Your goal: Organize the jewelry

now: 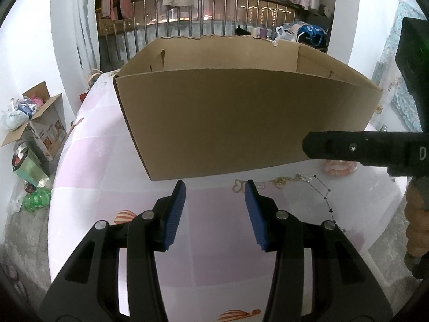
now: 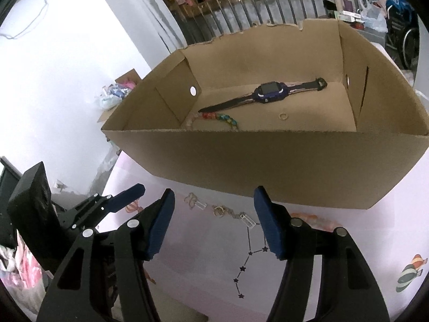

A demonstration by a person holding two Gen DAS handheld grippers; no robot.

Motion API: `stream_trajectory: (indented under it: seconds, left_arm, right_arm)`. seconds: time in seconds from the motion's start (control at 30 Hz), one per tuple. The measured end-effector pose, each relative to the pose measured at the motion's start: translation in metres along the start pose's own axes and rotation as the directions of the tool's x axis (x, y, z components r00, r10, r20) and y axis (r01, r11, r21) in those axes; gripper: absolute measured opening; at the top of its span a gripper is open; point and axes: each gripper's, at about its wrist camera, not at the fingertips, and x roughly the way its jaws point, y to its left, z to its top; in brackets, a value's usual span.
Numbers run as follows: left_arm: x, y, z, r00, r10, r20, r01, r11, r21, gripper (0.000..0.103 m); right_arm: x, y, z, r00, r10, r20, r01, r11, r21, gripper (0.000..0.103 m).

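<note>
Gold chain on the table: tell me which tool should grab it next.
Right, probably. The gold chain lies just ahead of the open right tool, between its blue fingers. The left tool, also open, sits off to the chain's side.

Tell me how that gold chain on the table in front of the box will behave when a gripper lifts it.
The gold chain lies slack in loose curves, so it will probably go limp and dangle from wherever it is pinched. Its fine links look slippery against the fingers. The ring and clear tag may swing.
</note>
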Motion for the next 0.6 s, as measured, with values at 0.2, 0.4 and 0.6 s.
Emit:
stream_trajectory:
  seconds: [0.2, 0.4, 0.6]
  left_arm:
    - [-0.0002, -0.0004, -0.0004, 1.0, 0.002, -0.001, -0.002, 1.0, -0.007, 0.044]
    - [0.0015, -0.0015, 0.0012, 1.0, 0.004, -0.002, -0.004, 1.0, -0.001, 0.044]
    - [0.0029, -0.0025, 0.0006, 1.0, 0.011, 0.003, -0.011, 1.0, 0.01, 0.044]
  right_arm:
    - [-0.0021, 0.0011, -0.0027, 1.0, -0.007, 0.008, 0.007, 1.0, 0.004, 0.059]
    - [-0.0041, -0.0012, -0.0013, 1.0, 0.004, 0.024, -0.005, 1.0, 0.027, 0.059]
    - [-0.0053, 0.0024, -0.0004, 0.999, 0.018, 0.043, -0.02, 0.999, 0.033, 0.059]
